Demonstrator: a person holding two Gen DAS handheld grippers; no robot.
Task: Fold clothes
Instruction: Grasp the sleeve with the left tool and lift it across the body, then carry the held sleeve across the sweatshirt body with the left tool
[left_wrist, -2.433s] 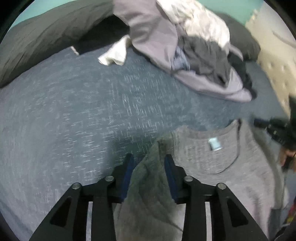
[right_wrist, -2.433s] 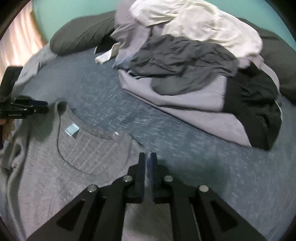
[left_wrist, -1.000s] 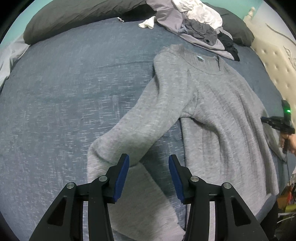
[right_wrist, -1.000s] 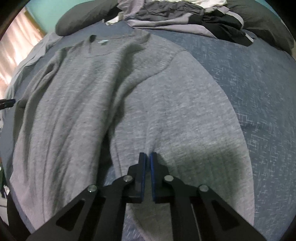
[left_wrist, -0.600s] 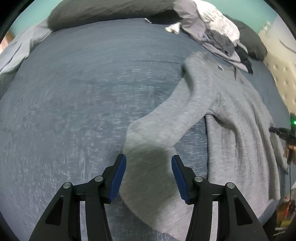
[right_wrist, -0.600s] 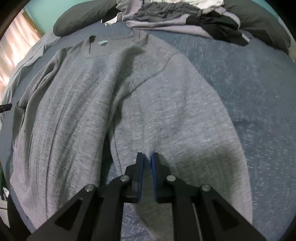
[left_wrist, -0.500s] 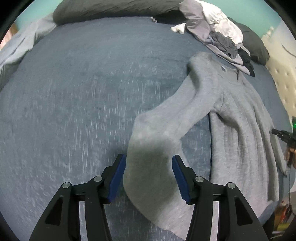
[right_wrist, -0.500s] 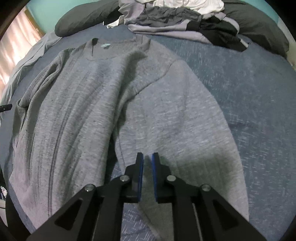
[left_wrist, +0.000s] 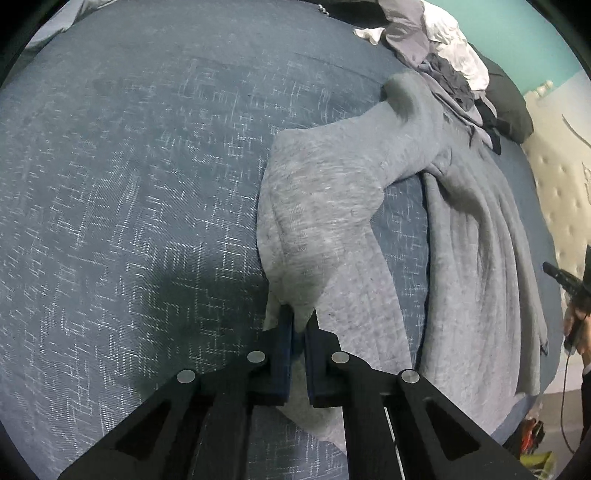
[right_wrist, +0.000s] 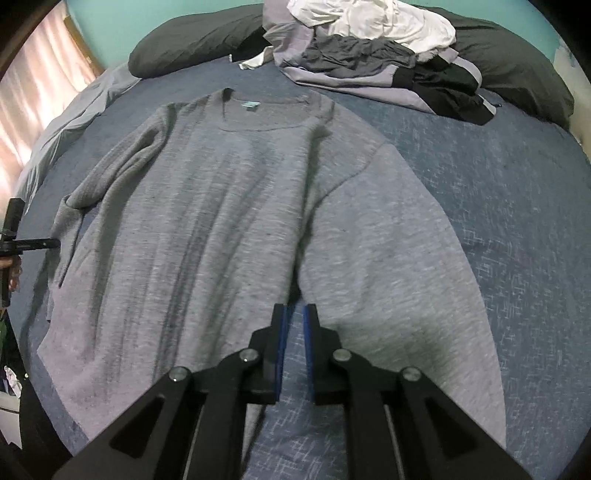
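Blue bedspread (right_wrist: 517, 206) fills frame; grey sweater (right_wrist: 207, 229) flat, centre. Left gripper (left_wrist: 299, 325) pinches sleeve (left_wrist: 325, 206); right gripper (right_wrist: 293, 325) slightly parted, empty.

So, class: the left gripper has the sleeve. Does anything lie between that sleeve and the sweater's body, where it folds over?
Nothing visible does. The left gripper pinches the sleeve; only bare bedspread separates it from the sweater body.

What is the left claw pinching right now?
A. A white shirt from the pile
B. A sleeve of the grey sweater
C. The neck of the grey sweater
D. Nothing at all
B: in the left wrist view, the left claw has its fingers closed on a fold of the sleeve of the grey sweater, far from the neck and the clothes pile.
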